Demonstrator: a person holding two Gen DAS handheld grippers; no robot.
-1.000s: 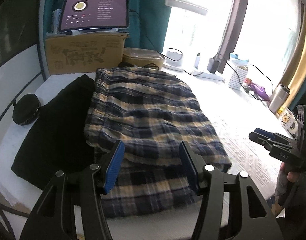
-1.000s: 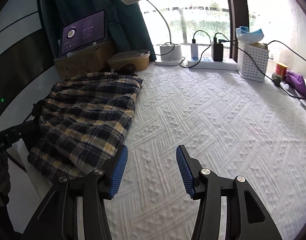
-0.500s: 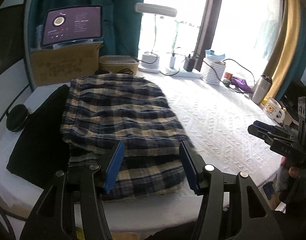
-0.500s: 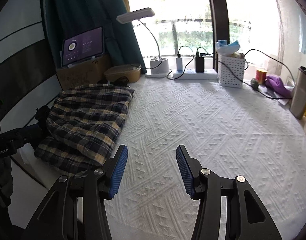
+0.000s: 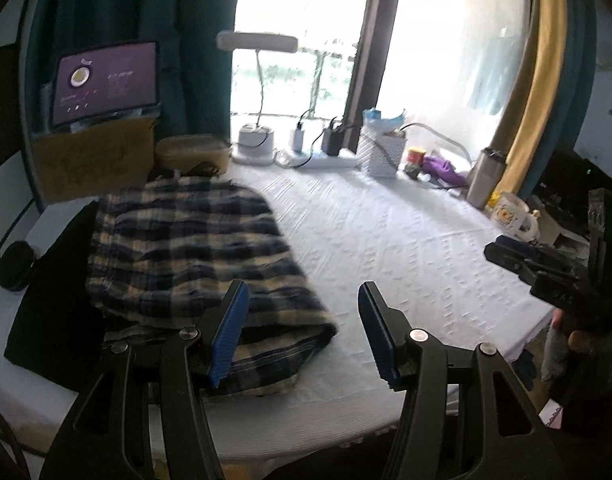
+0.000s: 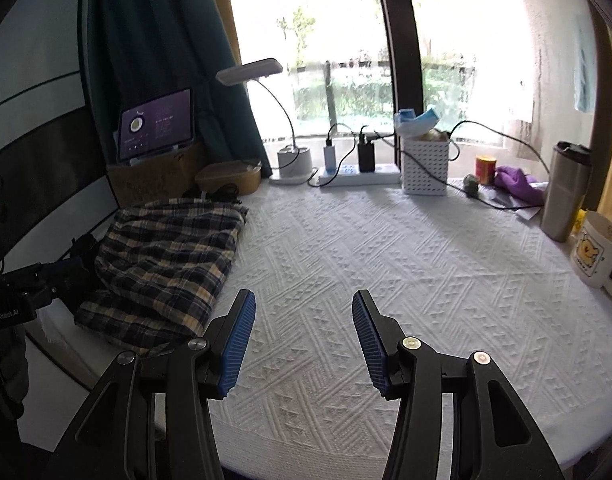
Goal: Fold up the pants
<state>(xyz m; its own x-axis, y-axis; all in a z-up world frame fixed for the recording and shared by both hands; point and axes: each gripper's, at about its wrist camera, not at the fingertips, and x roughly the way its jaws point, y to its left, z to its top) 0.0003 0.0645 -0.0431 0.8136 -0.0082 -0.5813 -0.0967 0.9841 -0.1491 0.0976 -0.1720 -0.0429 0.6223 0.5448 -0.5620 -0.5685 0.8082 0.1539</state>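
The plaid pants point(image 5: 193, 256) lie folded in a stack at the left of the white textured table cover point(image 5: 386, 248); they also show in the right wrist view point(image 6: 165, 256). My left gripper point(image 5: 303, 332) is open and empty, held above the table's near edge just right of the pants' front fold. My right gripper point(image 6: 303, 340) is open and empty above the bare cover, right of the pants. The right gripper shows at the right edge of the left wrist view point(image 5: 546, 276).
A folded black garment point(image 5: 53, 292) lies left of the pants. A cardboard box with a tablet point(image 6: 157, 128), a lamp point(image 6: 289, 160), a power strip point(image 6: 358, 176), a white basket point(image 6: 424, 168), a steel tumbler point(image 6: 564, 192) and a mug point(image 6: 596, 248) line the back and right edges.
Both grippers have drawn back and up from the table, so more of it shows. The left gripper has shifted right, off the pants. Both stay open.
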